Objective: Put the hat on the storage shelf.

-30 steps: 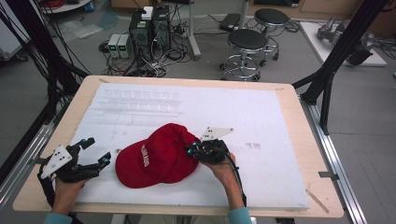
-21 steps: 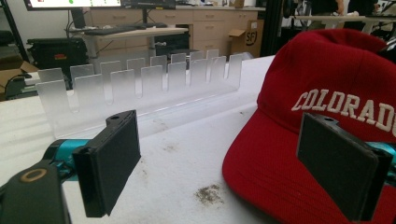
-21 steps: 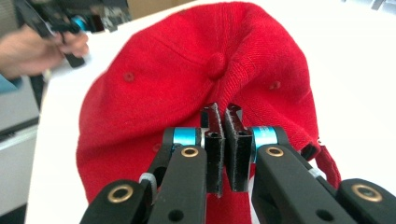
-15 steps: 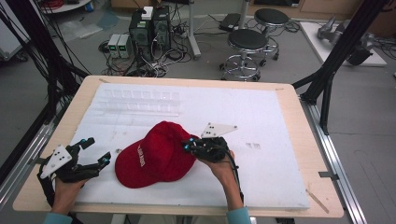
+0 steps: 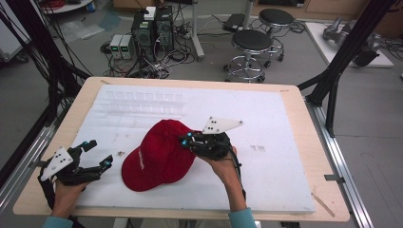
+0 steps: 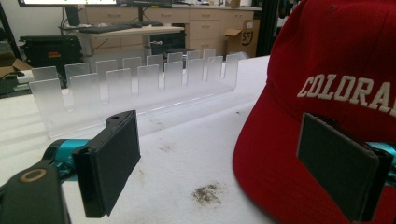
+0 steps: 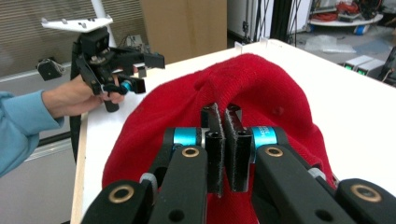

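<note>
The right hand (image 5: 221, 161) reaches in from the table's near edge, wrist bent left, its right tool (image 5: 187, 140) pressed together on a fold of the red cap (image 5: 159, 156) at the crown's back. The left tool (image 5: 97, 154) hovers just beside the brim, spread wide, holding nothing. White stitched lettering on the cap reads "COLORA", the rest cut off. The cap sits mid-table on the white sheet (image 5: 275, 118), crown tipped up, near a clear slotted rack (image 6: 140, 79)

Premises: a robotics or research lab. Evidence: black metal frame posts (image 5: 349, 45) bracing a light wooden worktable (image 5: 304, 118), black computer towers (image 5: 153, 26) amid tangled floor cables, round black stools (image 5: 252, 42), and wooden office desks (image 6: 140, 30) beyond.
</note>
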